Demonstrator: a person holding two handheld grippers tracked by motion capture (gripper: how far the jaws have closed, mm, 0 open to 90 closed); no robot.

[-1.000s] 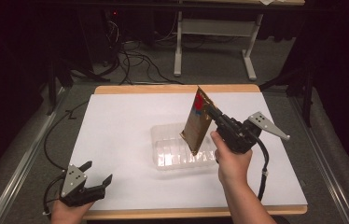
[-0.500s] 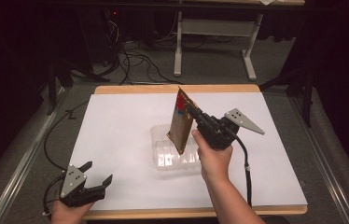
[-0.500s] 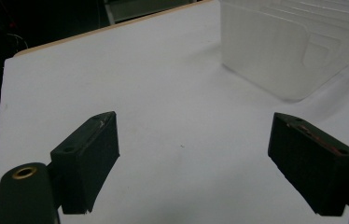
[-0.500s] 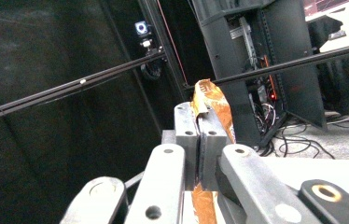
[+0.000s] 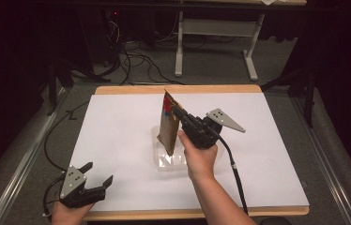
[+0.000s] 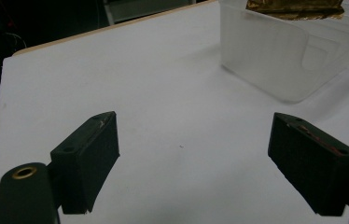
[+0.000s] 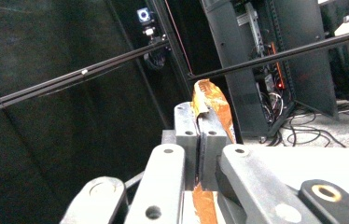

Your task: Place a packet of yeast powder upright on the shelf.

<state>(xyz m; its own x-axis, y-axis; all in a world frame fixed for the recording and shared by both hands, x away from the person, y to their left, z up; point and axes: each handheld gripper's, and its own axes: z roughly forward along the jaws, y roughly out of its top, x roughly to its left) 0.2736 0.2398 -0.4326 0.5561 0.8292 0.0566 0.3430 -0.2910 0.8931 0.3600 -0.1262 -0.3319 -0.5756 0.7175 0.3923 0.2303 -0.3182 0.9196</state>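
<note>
A gold-brown snack pouch (image 5: pixel 168 125) with a red and blue patch near its top hangs upright over a clear plastic tray (image 5: pixel 160 161) in the middle of the white table. My right gripper (image 5: pixel 173 109) is shut on the pouch's upper edge; in the right gripper view the orange foil edge (image 7: pixel 212 100) sticks out past the closed jaws. The pouch's lower end is over the tray's left part. My left gripper (image 5: pixel 96 174) rests at the table's front left corner, open, with nothing between its pads (image 6: pixel 88 158). The tray (image 6: pixel 266 60) and the pouch's bottom (image 6: pixel 294 7) lie beyond it.
The white table top (image 5: pixel 117 131) has a wooden rim along its far and near edges. Cables lie on the floor behind and to the left. A table frame (image 5: pixel 211 42) stands on the floor beyond. The right gripper's cable (image 5: pixel 234 173) trails toward the front edge.
My right gripper has carried the pouch leftward and slightly down, from over the tray's right part to over its left part. The left gripper has stayed put.
</note>
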